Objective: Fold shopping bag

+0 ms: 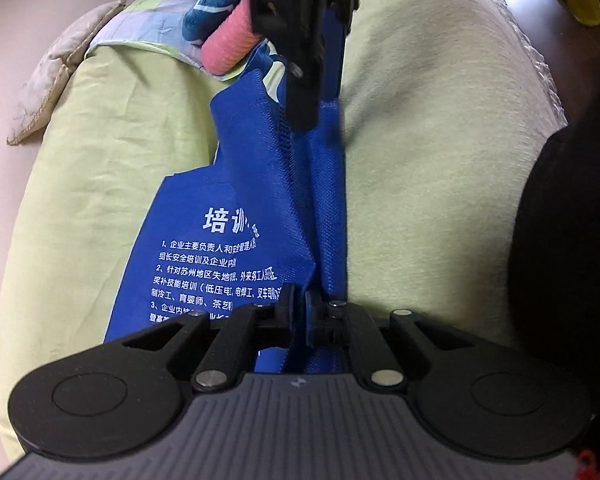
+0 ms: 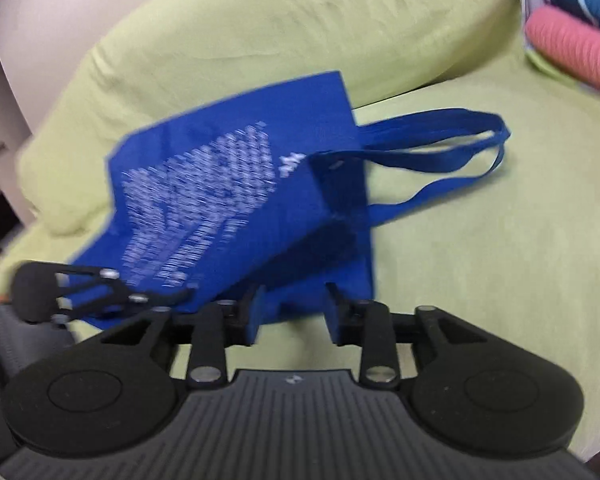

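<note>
1. Blue non-woven fabric shopping bag with white print [image 2: 236,184] lies on a bed under a pale green cotton sheet [image 2: 480,264], part of it lifted off the sheet.
2. Its two blue strap handles [image 2: 452,136] trail toward 2 o'clock in the right wrist view.
3. Left gripper [image 1: 300,304] has its fingers pinched narrow on a gathered ridge of the bag's cloth.
4. Right gripper [image 2: 290,312] shows wide fingers with nothing between them, just at the bag's near edge at 6 o'clock; that view is blurred.
5. Judgement: a fold looks under way, one side raised over the printed panel.
6. Next move calls for carrying the held edge across and laying it flat, with the free fingers steadying the cloth.
</note>
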`<state>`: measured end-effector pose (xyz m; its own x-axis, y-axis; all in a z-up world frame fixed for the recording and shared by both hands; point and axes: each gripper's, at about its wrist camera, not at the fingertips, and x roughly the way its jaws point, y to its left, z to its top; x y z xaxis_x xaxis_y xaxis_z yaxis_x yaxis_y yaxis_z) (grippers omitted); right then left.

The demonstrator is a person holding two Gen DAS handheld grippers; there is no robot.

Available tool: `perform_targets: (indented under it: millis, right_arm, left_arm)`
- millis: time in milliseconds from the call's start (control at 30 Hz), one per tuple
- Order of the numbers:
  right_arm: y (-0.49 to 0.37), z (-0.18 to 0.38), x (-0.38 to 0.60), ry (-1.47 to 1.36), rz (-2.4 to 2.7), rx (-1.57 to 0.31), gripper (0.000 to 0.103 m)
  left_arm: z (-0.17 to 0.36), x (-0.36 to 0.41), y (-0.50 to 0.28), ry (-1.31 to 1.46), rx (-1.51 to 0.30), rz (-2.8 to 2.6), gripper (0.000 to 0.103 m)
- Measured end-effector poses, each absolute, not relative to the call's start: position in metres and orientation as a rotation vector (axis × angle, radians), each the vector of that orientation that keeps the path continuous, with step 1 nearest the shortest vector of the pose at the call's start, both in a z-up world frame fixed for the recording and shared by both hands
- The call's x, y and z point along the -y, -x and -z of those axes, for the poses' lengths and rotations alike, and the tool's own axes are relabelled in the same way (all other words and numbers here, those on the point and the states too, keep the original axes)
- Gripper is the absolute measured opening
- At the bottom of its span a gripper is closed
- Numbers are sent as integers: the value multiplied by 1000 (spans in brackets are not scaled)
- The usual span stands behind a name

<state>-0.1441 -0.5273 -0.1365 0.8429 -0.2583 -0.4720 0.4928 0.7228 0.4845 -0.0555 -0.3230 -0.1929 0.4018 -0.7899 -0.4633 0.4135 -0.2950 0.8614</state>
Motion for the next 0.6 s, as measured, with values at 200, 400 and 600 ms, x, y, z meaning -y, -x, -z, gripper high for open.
perform_targets:
  millis: [200,400,600]
  right_arm:
    - [145,139,537,-769,439,-336,47]
    - [141,144,550,-885,478,-294,6]
    - [136,148,562,-1002,515,-250,6]
  left_arm:
    - [197,316,57,-1411,367,1222,2]
    - [182,312,56,-1347,339,1249,20]
    - [154,315,76,-1242,398,1320,48]
